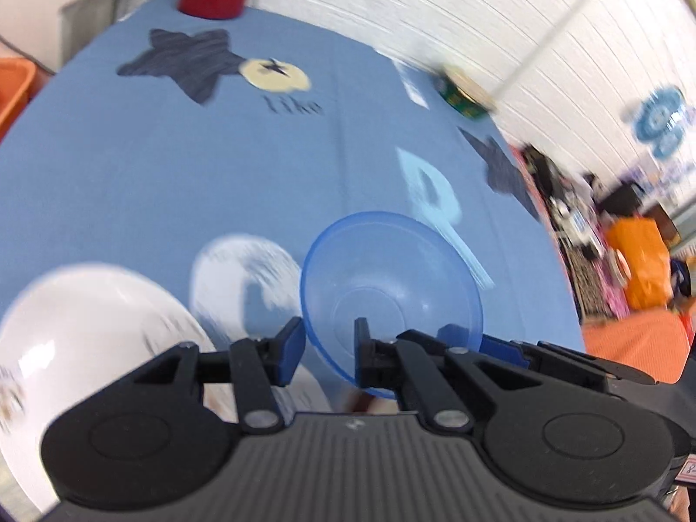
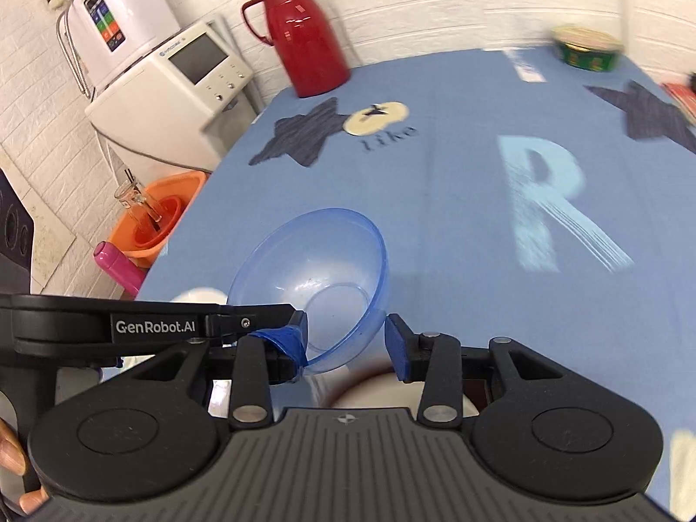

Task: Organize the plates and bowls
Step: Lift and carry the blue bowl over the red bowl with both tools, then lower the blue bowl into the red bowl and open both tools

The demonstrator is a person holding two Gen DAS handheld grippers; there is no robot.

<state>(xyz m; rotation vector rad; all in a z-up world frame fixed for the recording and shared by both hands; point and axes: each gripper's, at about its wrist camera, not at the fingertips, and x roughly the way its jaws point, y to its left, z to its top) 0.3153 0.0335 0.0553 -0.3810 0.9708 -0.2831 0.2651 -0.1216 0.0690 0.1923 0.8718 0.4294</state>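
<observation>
A clear blue bowl [image 1: 391, 278] hangs tilted above the blue tablecloth [image 1: 217, 174]. My left gripper [image 1: 328, 348] is shut on its near wall, one finger inside and one outside. In the right wrist view the blue bowl [image 2: 313, 269] sits just ahead of my right gripper [image 2: 346, 343]. That gripper is open, its taped left finger [image 2: 282, 343] against the bowl's outer wall and its right finger beside the rim. A large white bowl [image 1: 87, 339] and a white plate [image 1: 235, 278] lie below on the left. A white bowl with a brown rim [image 2: 374, 387] lies under my right gripper.
A red thermos jug [image 2: 304, 30] stands at the table's far edge. A green-sided container [image 2: 587, 50] sits at the far right corner. Off the left edge are white appliances [image 2: 174, 82] and an orange basin [image 2: 161, 217]. The cloth [image 2: 456, 217] stretches ahead.
</observation>
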